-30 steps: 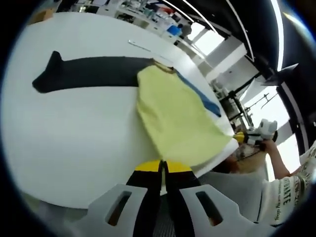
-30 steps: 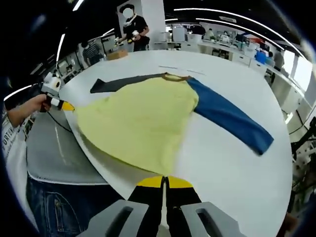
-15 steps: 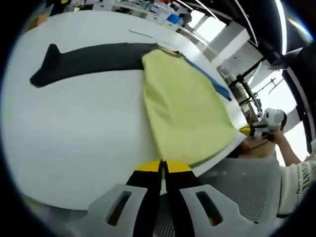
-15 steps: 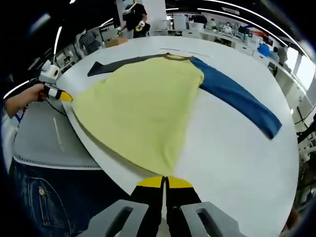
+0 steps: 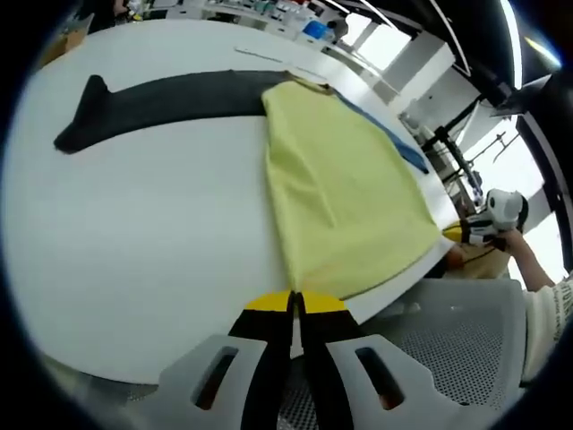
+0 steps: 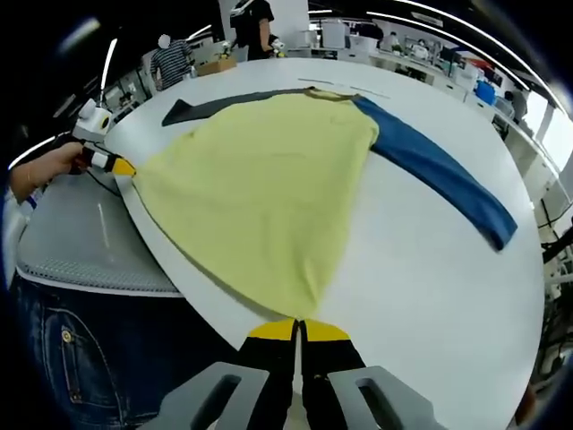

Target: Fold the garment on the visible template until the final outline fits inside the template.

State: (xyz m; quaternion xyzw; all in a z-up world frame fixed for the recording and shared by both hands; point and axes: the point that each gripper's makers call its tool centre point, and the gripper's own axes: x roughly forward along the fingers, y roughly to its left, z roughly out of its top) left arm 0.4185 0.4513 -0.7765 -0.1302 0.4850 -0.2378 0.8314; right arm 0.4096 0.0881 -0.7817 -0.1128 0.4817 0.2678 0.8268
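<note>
The white table (image 6: 430, 269) carried the whole workpiece: a long-sleeved top (image 6: 260, 188) with a yellow body, 1 dark grey sleeve (image 5: 161, 98) and 1 blue sleeve (image 6: 439, 175). The top lay flat, face down or face up I cannot tell, with its collar at the far side and its hem along the near table edge, both sleeves stretched outward. No template outline could be made out on the table surface.

The yellow body looked smooth, with only faint creases near the middle. The grey sleeve ended in a pointed cuff, well apart from the body; the blue sleeve angled away toward the opposite side.

The left gripper (image 5: 293, 309) had its 2 jaws pressed together on the hem corner of the top at the table edge. The right gripper (image 6: 298, 333) likewise had its jaws pinched on the opposite hem corner. In the right gripper view, the left gripper also appeared at the left, in the person's hand (image 6: 40, 170).

The step in hand appeared to be tensioning the hem before the first fold. To do it well:
1. Hold both corners at equal height.
2. Pull evenly so the hem stays straight and parallel to the table edge.
3. Avoid dragging the sleeves out of line.
</note>
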